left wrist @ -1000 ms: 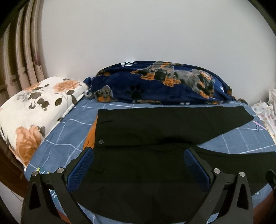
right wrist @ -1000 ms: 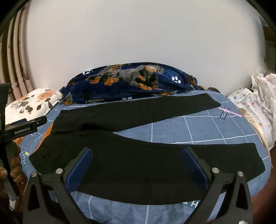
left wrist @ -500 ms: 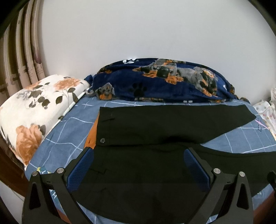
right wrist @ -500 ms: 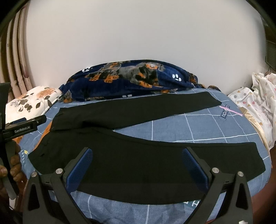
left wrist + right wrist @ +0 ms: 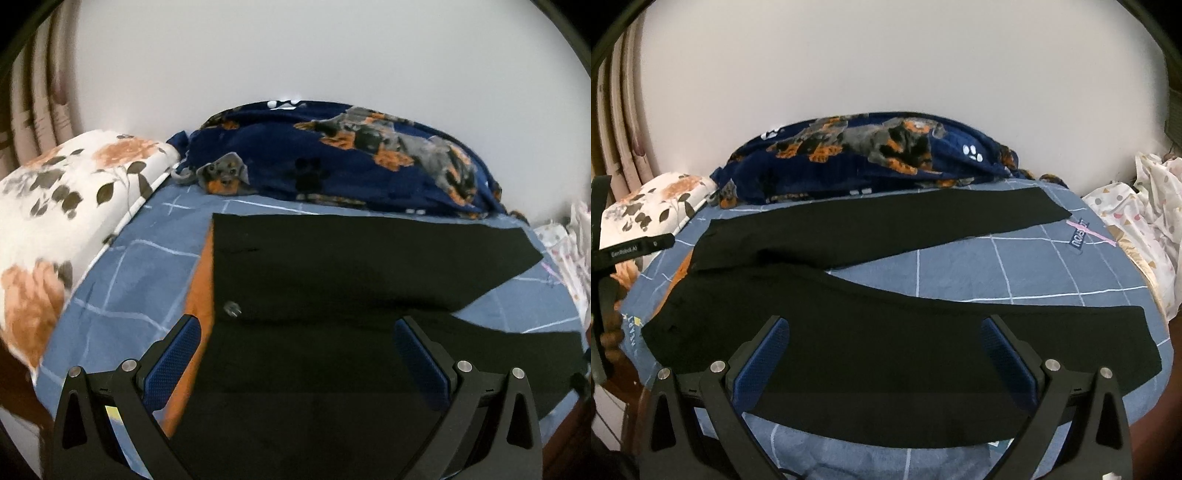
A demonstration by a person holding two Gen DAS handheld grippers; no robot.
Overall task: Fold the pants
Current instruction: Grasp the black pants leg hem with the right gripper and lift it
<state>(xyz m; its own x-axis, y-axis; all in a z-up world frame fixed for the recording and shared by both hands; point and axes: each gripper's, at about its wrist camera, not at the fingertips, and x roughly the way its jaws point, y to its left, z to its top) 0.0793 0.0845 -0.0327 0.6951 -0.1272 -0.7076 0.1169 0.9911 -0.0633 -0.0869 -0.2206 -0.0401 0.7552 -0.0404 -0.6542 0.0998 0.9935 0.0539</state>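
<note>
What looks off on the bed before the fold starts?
Nothing damaged. The black pants lie flat with legs splayed in a V, not stacked, and the waistband's orange lining shows at the left edge. Both grippers are open and hold nothing.

left wrist view close over waistband; right wrist view farther back; both share pants

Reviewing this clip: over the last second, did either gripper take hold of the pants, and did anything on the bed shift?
No grasp. The left gripper has eased forward toward the waistband, so the button looks larger. The right gripper barely moved. Both stay open above the black pants, which lie spread with legs apart, unchanged. The dog-print blanket and floral pillow stayed put.
</note>
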